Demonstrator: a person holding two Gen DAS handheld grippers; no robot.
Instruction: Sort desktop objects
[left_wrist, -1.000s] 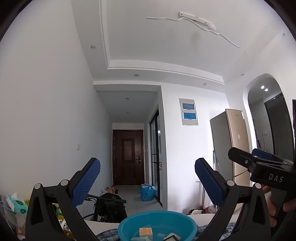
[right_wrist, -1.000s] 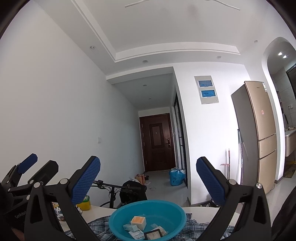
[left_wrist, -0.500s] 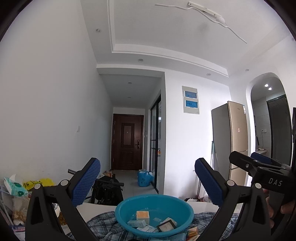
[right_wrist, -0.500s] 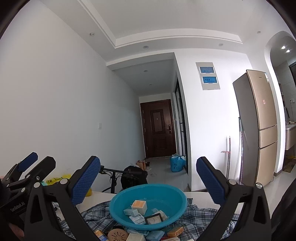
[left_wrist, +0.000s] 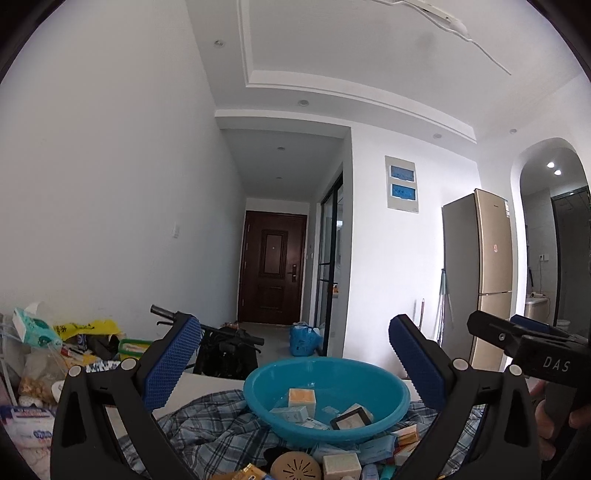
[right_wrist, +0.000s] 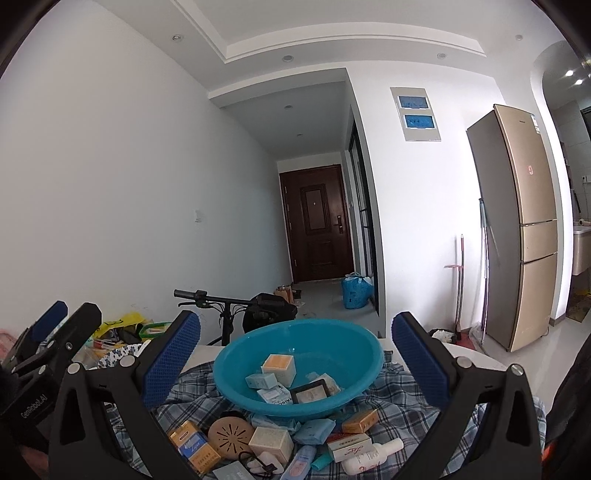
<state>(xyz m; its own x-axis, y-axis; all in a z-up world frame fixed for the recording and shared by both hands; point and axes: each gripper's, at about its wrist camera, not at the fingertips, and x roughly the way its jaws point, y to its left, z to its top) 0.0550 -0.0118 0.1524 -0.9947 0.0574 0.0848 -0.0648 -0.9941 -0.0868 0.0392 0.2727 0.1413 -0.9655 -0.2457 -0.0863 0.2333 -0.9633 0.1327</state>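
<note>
A blue plastic basin (right_wrist: 299, 371) sits on a plaid cloth (right_wrist: 192, 387) and holds several small boxes; it also shows in the left wrist view (left_wrist: 327, 398). In front of it lies a heap of small boxes, a round tan disc (right_wrist: 231, 435), a white bottle (right_wrist: 371, 456) and packets. My right gripper (right_wrist: 295, 354) is open and empty, held above and short of the basin. My left gripper (left_wrist: 293, 360) is open and empty too, at the same height to the left. Each gripper shows at the edge of the other's view.
A bicycle handlebar (right_wrist: 207, 295) and a black bag stand behind the table. Bags and snack packets (left_wrist: 40, 350) pile up at the left. A gold fridge (right_wrist: 517, 229) stands at the right, and a hallway leads to a dark door (right_wrist: 317, 225).
Both grippers have tilted down toward the table. The basin has risen in view and the heap of items in front of it has come into sight. Both stay open.
</note>
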